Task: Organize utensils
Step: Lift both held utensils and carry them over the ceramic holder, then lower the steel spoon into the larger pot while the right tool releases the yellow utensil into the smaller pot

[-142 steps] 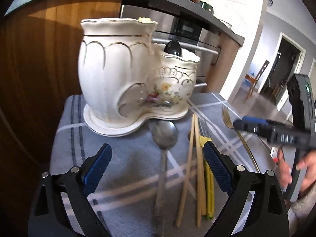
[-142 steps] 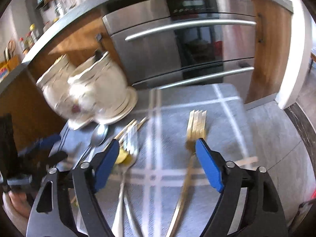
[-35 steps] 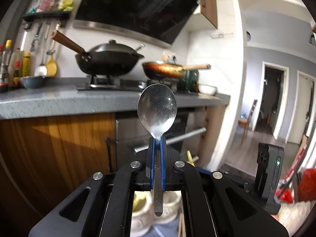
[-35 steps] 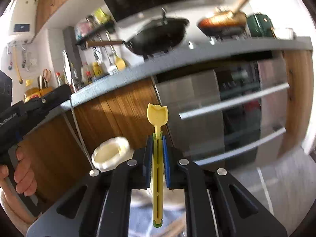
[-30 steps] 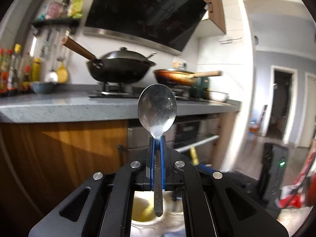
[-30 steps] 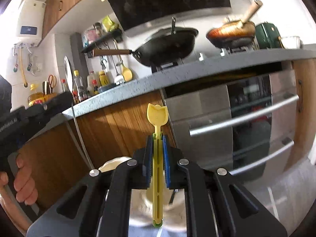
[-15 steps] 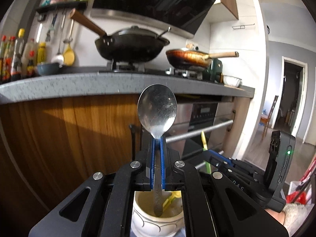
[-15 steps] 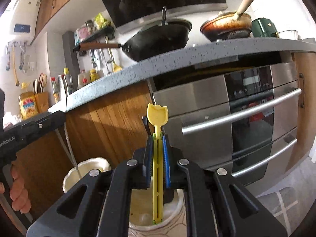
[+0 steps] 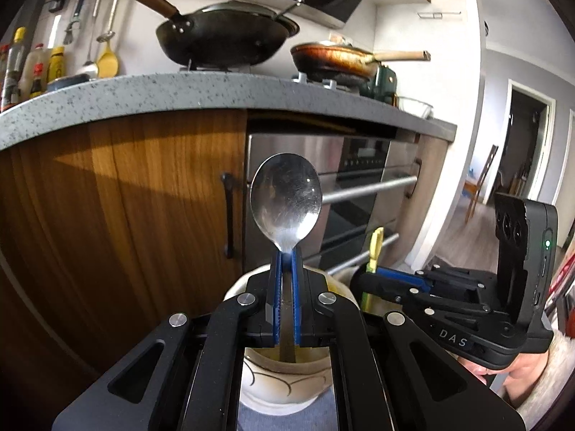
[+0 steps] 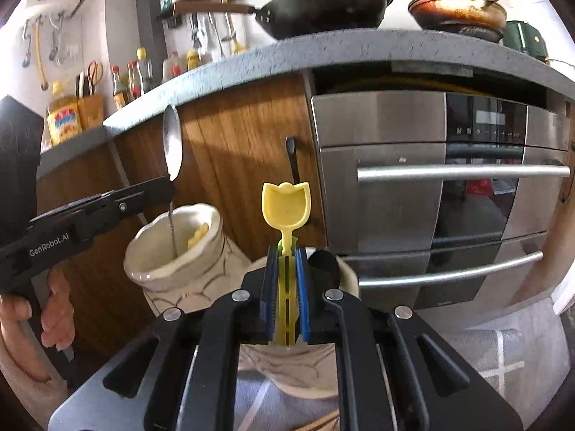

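Spoon (image 9: pixel 285 203): metal, upright, bowl end up, its handle clamped between the blue pads of the left claw (image 9: pixel 286 305); the lower end of the handle reaches down into the mouth of the taller holder compartment.
Left claw: closed tight on the spoon handle, above the holder; in the right wrist view it comes in from the left (image 10: pixel 158 188), with a person's hand (image 10: pixel 39 319) on its grip.
Yellow scoop (image 10: pixel 285 208): plastic, tulip-shaped head up, its slotted handle clamped between the pads of the right claw (image 10: pixel 286 300).
Right claw: closed on the yellow scoop, just above the lower holder compartment; seen from the left wrist (image 9: pixel 373 280) it stands just right of the spoon.
Holder (image 10: pixel 201 280): cream ceramic with thin gold lines, two joined compartments, one taller and one lower; the taller one already has something yellow inside, and a dark utensil head (image 10: pixel 323 264) shows at the lower one's rim.
Tabletop (image 10: pixel 503 366): covered with a grey cloth with white stripes; the holder stands on it.
Chopsticks (image 10: pixel 323 422): wooden tips just visible on the cloth below the right claw.
Behind: wooden cabinet door (image 9: pixel 118 197), steel oven (image 10: pixel 449 194), speckled counter with a black wok (image 9: pixel 226 39).
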`<state>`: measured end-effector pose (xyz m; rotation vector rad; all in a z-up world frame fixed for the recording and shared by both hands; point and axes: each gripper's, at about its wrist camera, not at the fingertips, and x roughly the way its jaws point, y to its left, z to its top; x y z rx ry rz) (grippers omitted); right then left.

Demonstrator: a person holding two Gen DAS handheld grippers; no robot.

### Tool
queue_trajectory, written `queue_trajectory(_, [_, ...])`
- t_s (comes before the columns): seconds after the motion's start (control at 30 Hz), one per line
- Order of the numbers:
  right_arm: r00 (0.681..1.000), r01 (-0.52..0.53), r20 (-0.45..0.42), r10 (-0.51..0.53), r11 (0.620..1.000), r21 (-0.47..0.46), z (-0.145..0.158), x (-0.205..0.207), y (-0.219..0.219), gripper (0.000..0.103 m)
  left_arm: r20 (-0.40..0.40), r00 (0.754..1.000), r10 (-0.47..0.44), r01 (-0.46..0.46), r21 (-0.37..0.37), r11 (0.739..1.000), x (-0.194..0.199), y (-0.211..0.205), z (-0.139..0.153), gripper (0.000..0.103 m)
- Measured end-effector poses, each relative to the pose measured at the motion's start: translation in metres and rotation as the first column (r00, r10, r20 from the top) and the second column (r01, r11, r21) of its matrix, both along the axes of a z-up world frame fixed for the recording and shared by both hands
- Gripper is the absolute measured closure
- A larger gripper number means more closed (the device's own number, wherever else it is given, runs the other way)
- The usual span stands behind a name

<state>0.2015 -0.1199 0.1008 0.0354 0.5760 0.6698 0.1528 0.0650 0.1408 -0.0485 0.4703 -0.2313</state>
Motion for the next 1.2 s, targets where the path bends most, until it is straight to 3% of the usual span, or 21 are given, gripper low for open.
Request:
queue_trajectory(0.6, [0.998, -0.006, -0.06, 0.006, 1.0, -0.011, -0.007, 0.006, 0.002, 0.093, -0.074, 0.997, -0.008, 0.009, 0.017, 1.0, 0.011, -0.006, -0.011, 0.097])
queue_trajectory(0.87, [0.999, 0.005, -0.05, -0.005, 1.0, 0.0, 0.001, -0.001, -0.001, 0.088, -0.053, 0.999, 0.0, 0.001, 0.009, 1.0, 0.006, -0.005, -0.002, 0.097])
queue_trajectory(0.93, [0.999, 0.009, -0.046, -0.009, 1.0, 0.001, 0.005, -0.004, -0.003, 0.08, -0.052, 0.999, 0.0, 0.0, 0.01, 1.0, 0.005, -0.006, 0.001, 0.096])
queue_trajectory(0.97, [0.999, 0.012, -0.041, -0.012, 1.0, -0.001, 0.009, -0.007, -0.005, 0.077, -0.051, 0.999, -0.001, 0.002, 0.019, 1.0, 0.004, -0.008, 0.004, 0.094])
queue_trajectory(1.03, [0.999, 0.024, -0.034, -0.024, 1.0, -0.003, 0.017, -0.015, -0.014, 0.073, -0.027, 1.0, 0.008, -0.007, 0.03, 1.0, -0.002, -0.01, 0.012, 0.071])
queue_trajectory(1.1, [0.998, 0.048, -0.035, -0.048, 0.999, -0.009, 0.024, -0.022, -0.025, 0.07, -0.01, 1.0, 0.003, -0.003, 0.044, 0.999, -0.011, -0.014, 0.018, 0.061])
queue_trajectory(1.2, [0.995, 0.094, -0.039, -0.094, 0.996, 0.004, 0.03, -0.031, -0.044, 0.044, -0.013, 1.0, -0.011, 0.012, 0.07, 0.997, -0.021, -0.019, 0.024, 0.051])
